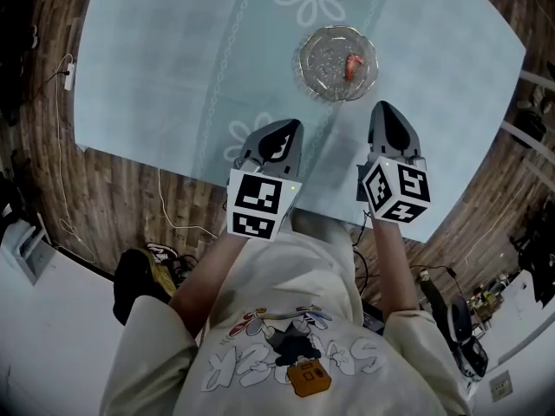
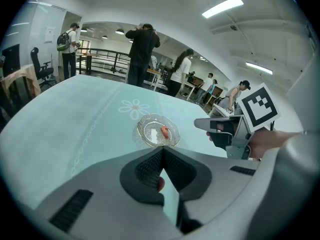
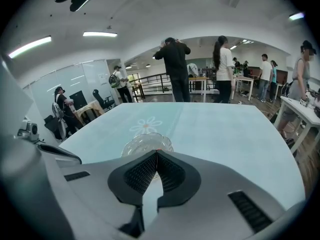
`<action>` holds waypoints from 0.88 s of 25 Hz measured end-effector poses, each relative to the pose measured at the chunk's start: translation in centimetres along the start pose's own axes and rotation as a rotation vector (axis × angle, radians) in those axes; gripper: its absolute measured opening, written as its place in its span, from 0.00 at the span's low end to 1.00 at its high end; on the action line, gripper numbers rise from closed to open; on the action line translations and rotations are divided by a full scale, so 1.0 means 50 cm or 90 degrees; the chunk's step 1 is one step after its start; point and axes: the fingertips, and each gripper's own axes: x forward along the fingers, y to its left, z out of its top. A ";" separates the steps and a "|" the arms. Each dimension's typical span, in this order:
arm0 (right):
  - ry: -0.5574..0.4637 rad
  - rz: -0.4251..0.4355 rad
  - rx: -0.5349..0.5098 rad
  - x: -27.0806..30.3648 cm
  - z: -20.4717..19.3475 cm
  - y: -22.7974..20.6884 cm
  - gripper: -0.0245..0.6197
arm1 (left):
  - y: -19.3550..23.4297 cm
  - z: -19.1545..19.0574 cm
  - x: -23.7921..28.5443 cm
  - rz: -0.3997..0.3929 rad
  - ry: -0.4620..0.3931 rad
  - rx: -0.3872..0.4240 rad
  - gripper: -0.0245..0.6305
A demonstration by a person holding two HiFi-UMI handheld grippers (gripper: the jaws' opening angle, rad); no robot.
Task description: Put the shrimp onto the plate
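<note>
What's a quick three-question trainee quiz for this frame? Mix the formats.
1. True or false: the shrimp lies on the tablecloth beside the glass plate.
2. Multiple choice: the left gripper's fingers are A) spread wide, B) closed together, C) clamped on the plate's rim.
3. Short answer: what does the right gripper hold?

Key:
1. False. The shrimp is already inside the plate.
2. B.
3. Nothing. Its fingers are shut and empty, short of the plate.
</note>
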 end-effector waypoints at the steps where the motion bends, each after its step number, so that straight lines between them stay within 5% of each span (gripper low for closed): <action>1: -0.007 0.001 0.001 -0.012 0.002 -0.001 0.07 | -0.007 -0.001 -0.007 0.002 -0.003 0.003 0.05; 22: -0.125 0.074 -0.005 -0.352 0.038 0.006 0.08 | -0.223 -0.001 -0.230 0.041 -0.103 0.034 0.05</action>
